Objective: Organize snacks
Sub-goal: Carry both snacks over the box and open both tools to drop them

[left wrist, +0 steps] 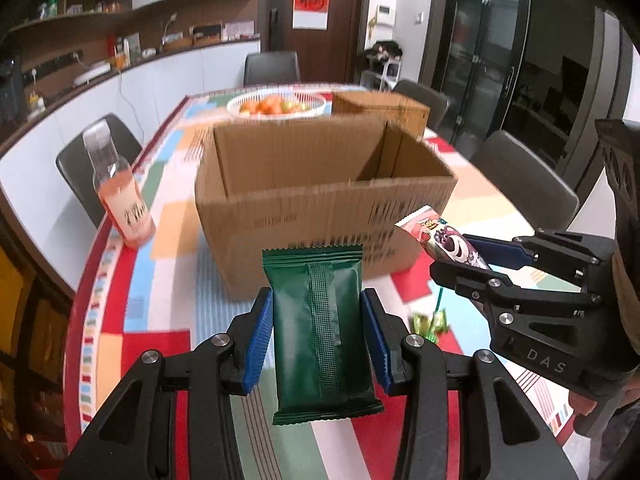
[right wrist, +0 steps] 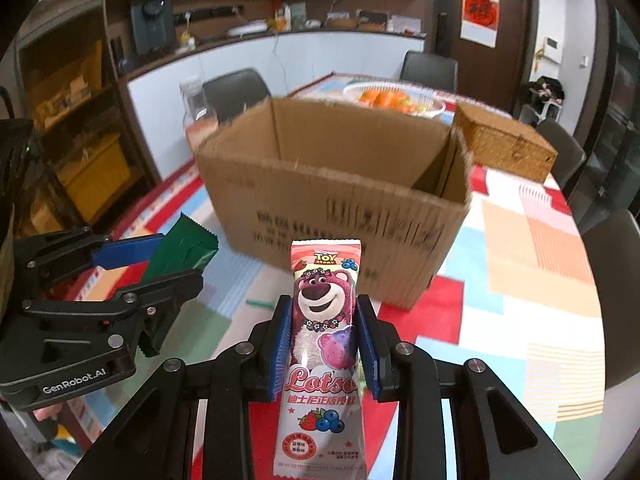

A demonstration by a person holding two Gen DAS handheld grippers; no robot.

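A: Left wrist view: a dark green foil snack packet is being gripped upright between the blue pads of the left gripper, whose jaws are clenched on its sides. What is being seen behind it?

B: An open brown cardboard box is being shown on the colourful patchwork tablecloth, just beyond the packet. Its inside walls are bare as far as can be seen; the floor of the box is hidden by the near wall.

A: And the right gripper?

B: In the right wrist view a pink Lotso bear snack stick packet is being clasped lengthwise by its blue pads. Both packets are being held above the table, in front of the box, not inside it.

A: Are other containers being shown?

B: A white mesh basket is being shown behind the box, filled with orange and greenish fruit. A closed woven brown box is sitting beside it. A clear bottle with pink drink is standing to the left of the cardboard box. Small green-wrapped sweets are lying loose on the cloth.
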